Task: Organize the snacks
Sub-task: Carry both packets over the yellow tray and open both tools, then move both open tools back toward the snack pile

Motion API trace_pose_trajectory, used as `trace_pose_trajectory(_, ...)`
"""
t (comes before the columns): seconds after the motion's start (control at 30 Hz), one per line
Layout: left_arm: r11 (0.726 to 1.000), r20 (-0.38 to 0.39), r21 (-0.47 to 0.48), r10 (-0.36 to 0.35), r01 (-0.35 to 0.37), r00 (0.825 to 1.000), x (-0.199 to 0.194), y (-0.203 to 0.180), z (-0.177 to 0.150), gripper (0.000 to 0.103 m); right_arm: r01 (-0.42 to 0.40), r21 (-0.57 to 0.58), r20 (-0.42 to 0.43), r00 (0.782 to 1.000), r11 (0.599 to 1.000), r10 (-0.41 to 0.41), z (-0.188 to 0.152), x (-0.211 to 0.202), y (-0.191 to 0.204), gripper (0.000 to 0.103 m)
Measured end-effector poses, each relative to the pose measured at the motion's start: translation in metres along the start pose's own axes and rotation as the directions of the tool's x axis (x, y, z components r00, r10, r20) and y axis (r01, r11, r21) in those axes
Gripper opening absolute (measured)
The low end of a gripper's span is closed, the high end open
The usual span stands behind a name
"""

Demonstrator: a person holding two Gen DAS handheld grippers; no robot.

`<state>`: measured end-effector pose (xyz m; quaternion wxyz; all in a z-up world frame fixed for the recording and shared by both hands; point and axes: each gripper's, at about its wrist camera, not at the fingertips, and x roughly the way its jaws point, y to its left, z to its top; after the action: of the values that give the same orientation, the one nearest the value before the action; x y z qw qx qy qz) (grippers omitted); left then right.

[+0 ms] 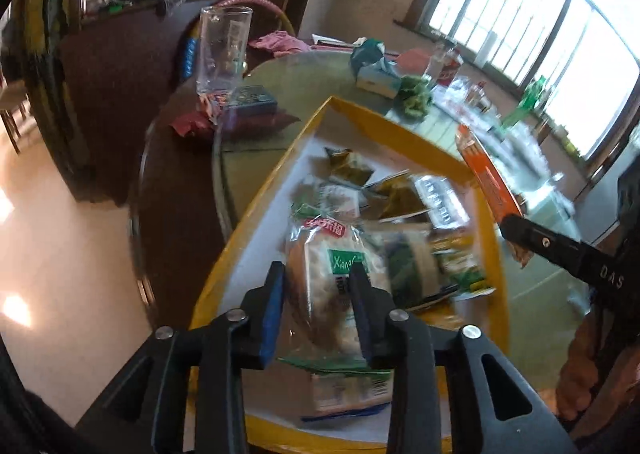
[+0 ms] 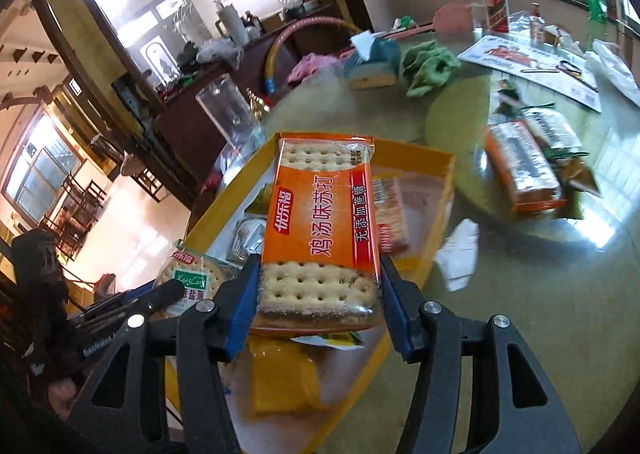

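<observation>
Two claws loaded over yellow box [image 1: 224,254]: left claw [image 1: 318,302] clamped on green-label cracker pack [image 1: 340,266], right claw [image 2: 318,306] clamped on orange cracker pack [image 2: 324,222] — held edgewise at 12 o'clock. Risk: slick wrapper slipping out — landing outside on desk [image 2: 520,294].

Inside the box [image 1: 256,238], bare white floor runs along its left wall at 10 o'clock; packets [image 1: 360,190] crowd the middle and right. A glass [image 1: 224,50] stands beyond at 11 o'clock. In the right view, open tabletop [image 2: 520,294] lies at 3 o'clock, with a paper scrap [image 2: 460,254] there.
</observation>
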<state>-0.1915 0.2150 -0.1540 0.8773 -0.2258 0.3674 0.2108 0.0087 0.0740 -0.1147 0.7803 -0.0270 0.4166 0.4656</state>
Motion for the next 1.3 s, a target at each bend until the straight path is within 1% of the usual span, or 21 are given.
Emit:
trace_pose_trajectory(0.03, 1.0, -0.009, 0.019, 0.021, -0.021, 1.0, 0.002, -0.001, -0.001, 0.039, 0.012, -0.008, -0.007, 1.0, 1.0, -0.012, 0.001, 0.003, 0.002, 0.057)
trace_pose_trajectory(0.1, 0.994, -0.012, 0.041, 0.098, -0.098, 0.995, 0.002, -0.003, -0.002, 0.043, 0.063, -0.033, -0.026, 0.998, 0.998, -0.063, 0.0, 0.018, 0.007, 0.058)
trace_pose_trajectory(0.13, 0.986, 0.01, 0.06, 0.157, -0.157, 0.988, -0.002, -0.005, -0.003, 0.049, 0.081, -0.042, -0.033, 0.996, 0.996, -0.083, 0.0, 0.024, 0.008, 0.058)
trace_pose_trajectory(0.17, 0.975, 0.04, 0.074, 0.207, -0.209, 0.978, -0.006, -0.007, -0.004, 0.051, 0.089, -0.043, -0.039, 0.995, 0.995, -0.09, -0.003, 0.027, 0.007, 0.059)
trace_pose_trajectory(0.23, 0.959, 0.104, 0.089, 0.259, -0.269, 0.96, -0.016, -0.011, -0.006, 0.061, 0.082, -0.029, -0.044, 0.996, 0.996, -0.083, -0.005, 0.032, 0.001, 0.06)
trace_pose_trajectory(0.27, 0.957, 0.131, 0.088, 0.265, -0.277, 0.955, -0.02, -0.013, -0.006, 0.063, 0.073, -0.02, -0.039, 0.997, 0.997, -0.074, -0.007, 0.03, 0.0, 0.061)
trace_pose_trajectory(0.3, 0.957, 0.159, 0.081, 0.263, -0.278, 0.952, -0.025, -0.015, -0.006, 0.07, 0.045, -0.01, -0.031, 0.998, 0.999, -0.046, -0.008, 0.027, -0.001, 0.069)
trace_pose_trajectory(0.33, 0.959, 0.188, 0.073, 0.255, -0.272, 0.949, -0.032, -0.018, -0.007, 0.076, 0.004, 0.005, -0.018, 1.0, 1.0, -0.004, -0.01, 0.022, -0.003, 0.073)
trace_pose_trajectory(0.37, 0.962, 0.211, 0.066, 0.248, -0.267, 0.946, -0.038, -0.023, -0.008, 0.079, -0.015, 0.013, -0.004, 1.0, 1.0, 0.015, -0.011, 0.017, -0.004, 0.079)
trace_pose_trajectory(0.4, 0.963, 0.223, 0.064, 0.242, -0.262, 0.944, -0.041, -0.026, -0.008, 0.079, -0.028, 0.017, 0.017, 0.999, 0.999, 0.028, -0.013, 0.011, -0.004, 0.08)
trace_pose_trajectory(0.47, 0.971, 0.233, 0.083, 0.2, -0.224, 0.952, -0.048, -0.039, -0.009, 0.081, -0.03, 0.005, 0.061, 0.998, 1.0, 0.03, -0.016, -0.007, -0.009, 0.082)
trace_pose_trajectory(0.53, 0.982, 0.223, 0.115, 0.123, -0.152, 0.967, -0.052, -0.056, -0.01, 0.082, -0.039, 0.007, 0.099, 0.994, 0.999, 0.038, -0.019, -0.026, -0.016, 0.082)
trace_pose_trajectory(0.57, 0.983, 0.225, 0.127, 0.104, -0.135, 0.969, -0.052, -0.064, -0.01, 0.082, -0.043, 0.013, 0.12, 0.992, 0.999, 0.041, -0.021, -0.035, -0.021, 0.082)
trace_pose_trajectory(0.67, 0.983, 0.225, 0.133, 0.092, -0.124, 0.97, -0.053, -0.083, -0.011, 0.082, -0.031, 0.076, 0.173, 0.985, 0.997, 0.018, -0.027, -0.059, -0.044, 0.082)
trace_pose_trajectory(0.73, 0.983, 0.207, 0.152, 0.067, -0.1, 0.976, -0.051, -0.098, -0.013, 0.082, -0.027, 0.11, 0.19, 0.982, 0.994, 0.005, -0.032, -0.072, -0.063, 0.082)
trace_pose_trajectory(0.8, 0.983, 0.18, 0.171, 0.034, -0.065, 0.983, -0.047, -0.113, -0.015, 0.082, -0.012, 0.135, 0.184, 0.983, 0.991, -0.013, -0.036, -0.079, -0.081, 0.082)
trace_pose_trajectory(0.93, 0.979, 0.132, 0.204, -0.029, 0.001, 0.991, -0.041, -0.139, -0.017, 0.082, -0.054, 0.183, 0.124, 0.992, 0.982, 0.032, -0.045, -0.088, -0.129, 0.082)
trace_pose_trajectory(0.97, 0.978, 0.119, 0.206, -0.044, 0.019, 0.992, -0.04, -0.143, -0.018, 0.082, -0.051, 0.183, 0.117, 0.993, 0.982, 0.03, -0.046, -0.091, -0.138, 0.082)
trace_pose_trajectory(1.07, 0.972, 0.06, 0.215, -0.108, 0.093, 0.992, -0.032, -0.159, -0.016, 0.082, 0.009, 0.173, 0.108, 0.994, 0.985, -0.028, -0.047, -0.096, -0.159, 0.082)
trace_pose_trajectory(1.2, 0.966, 0.011, 0.234, -0.12, 0.114, 0.993, -0.018, -0.18, -0.013, 0.082, 0.077, 0.202, 0.091, 0.991, 0.976, -0.097, -0.047, -0.097, -0.189, 0.082)
trace_pose_trajectory(1.3, 0.963, -0.035, 0.238, -0.125, 0.129, 0.992, -0.004, -0.193, -0.006, 0.082, 0.072, 0.241, 0.066, 0.994, 0.968, -0.091, -0.04, -0.092, -0.216, 0.082)
